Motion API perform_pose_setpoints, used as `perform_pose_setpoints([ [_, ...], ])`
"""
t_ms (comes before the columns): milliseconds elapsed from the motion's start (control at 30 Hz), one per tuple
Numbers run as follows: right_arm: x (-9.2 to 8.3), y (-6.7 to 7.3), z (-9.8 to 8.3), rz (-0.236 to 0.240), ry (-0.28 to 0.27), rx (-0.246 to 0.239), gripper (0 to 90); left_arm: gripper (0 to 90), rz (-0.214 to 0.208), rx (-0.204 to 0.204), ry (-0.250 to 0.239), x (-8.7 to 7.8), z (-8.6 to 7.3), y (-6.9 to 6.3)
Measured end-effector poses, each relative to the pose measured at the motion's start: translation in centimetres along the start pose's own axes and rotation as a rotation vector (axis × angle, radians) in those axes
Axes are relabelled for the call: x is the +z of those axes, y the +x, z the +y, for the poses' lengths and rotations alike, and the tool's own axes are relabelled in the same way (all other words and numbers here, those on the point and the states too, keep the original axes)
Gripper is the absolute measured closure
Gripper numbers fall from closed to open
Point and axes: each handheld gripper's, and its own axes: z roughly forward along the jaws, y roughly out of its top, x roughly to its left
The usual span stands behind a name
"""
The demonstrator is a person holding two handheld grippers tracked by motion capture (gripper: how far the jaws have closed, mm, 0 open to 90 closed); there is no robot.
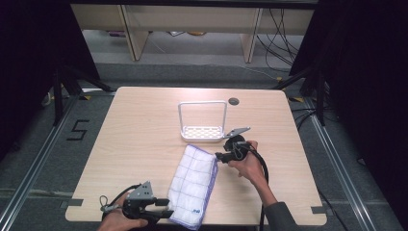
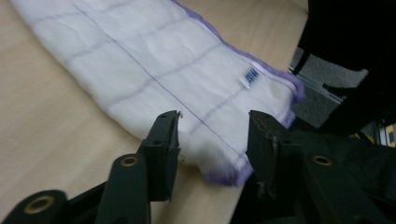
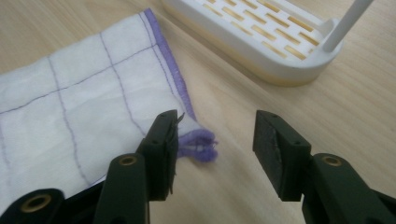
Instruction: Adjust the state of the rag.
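High view: folded white cloth with purple grid lines and hem [image 1: 193, 185] flat on pale wooden desk [image 1: 139, 139], light, limp | left gripper view: left gripper [image 2: 212, 135] apart over near hem | right gripper view: right gripper [image 3: 217, 137] apart; grasp fringed corner.

White rack [image 1: 202, 133] upright on wooden table [image 1: 139, 125], near far edge.
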Motion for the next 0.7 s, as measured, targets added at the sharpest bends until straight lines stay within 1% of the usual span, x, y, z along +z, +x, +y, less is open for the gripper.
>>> perform_pose_setpoints([
  [33,-0.8,0.1,0.0,-0.013,-0.01,0.032,48.0,49.8,0.036,-0.004,-0.016,-0.3,0.5,0.6],
  [67,-1.0,0.0,-0.1,-0.017,-0.028,0.042,47.6,48.1,0.049,-0.013,-0.04,-0.2,1.0,1.2],
  [100,-1.0,0.0,-0.1,-0.017,-0.028,0.042,47.6,47.3,0.049,-0.013,-0.04,-0.2,1.0,1.2],
  [133,-1.0,-0.1,-0.1,-0.021,-0.051,0.063,47.5,47.3,0.072,-0.01,-0.047,-0.2,1.4,1.7],
  [167,-1.2,0.1,0.0,-0.021,-0.031,0.079,47.2,47.2,0.082,-0.008,-0.052,-0.2,1.7,2.1],
  [200,-1.1,0.1,-0.1,-0.019,-0.047,0.081,47.1,47.0,0.108,-0.015,-0.05,-0.1,2.2,2.7],
  [233,-1.2,0.1,0.0,-0.033,-0.024,0.069,46.6,46.8,0.122,-0.026,-0.054,0.0,2.6,3.3],
  [267,-1.1,0.3,0.0,-0.045,-0.025,0.081,46.2,46.5,0.136,-0.034,-0.065,0.2,2.9,3.8],
  [300,-1.1,0.3,0.1,-0.037,-0.014,0.086,45.9,46.5,0.141,-0.042,-0.066,0.5,3.5,4.7],
  [333,-1.0,0.4,0.1,-0.046,-0.006,0.086,45.6,46.4,0.152,-0.035,-0.064,0.8,3.9,5.5],
  [367,-0.9,0.5,0.1,-0.039,-0.001,0.094,45.3,46.3,0.172,-0.054,-0.07,1.0,4.3,6.1],
  [400,-0.8,0.5,0.1,-0.036,0.0,0.099,45.1,46.1,0.184,-0.056,-0.069,1.2,4.5,6.6],
  [433,-0.8,0.6,0.1,-0.04,0.007,0.103,45.0,45.8,0.185,-0.052,-0.043,1.5,5.0,7.4],
  [467,-0.5,0.5,0.0,-0.038,-0.017,0.1,44.8,44.6,0.195,-0.055,-0.036,1.8,5.4,8.0],
  [500,-0.7,0.7,0.0,-0.042,-0.003,0.116,44.8,43.8,0.206,-0.065,-0.042,2.1,5.7,8.5],
  [567,-0.6,0.7,0.0,-0.041,-0.003,0.117,44.8,43.9,0.206,-0.08,-0.042,2.7,6.4,9.5],
  [600,-0.6,0.7,0.0,-0.037,-0.004,0.128,44.8,43.8,0.212,-0.085,-0.044,3.0,6.7,9.8],
  [633,-0.6,0.6,0.1,-0.04,0.005,0.11,44.8,44.0,0.212,-0.093,-0.04,3.5,7.1,10.3],
  [667,-0.4,0.6,0.1,-0.033,0.007,0.108,44.5,44.5,0.214,-0.092,-0.035,3.9,7.4,10.5],
  [700,-0.4,0.7,0.1,-0.034,0.015,0.114,44.5,44.5,0.205,-0.094,-0.035,4.3,7.6,10.7],
])
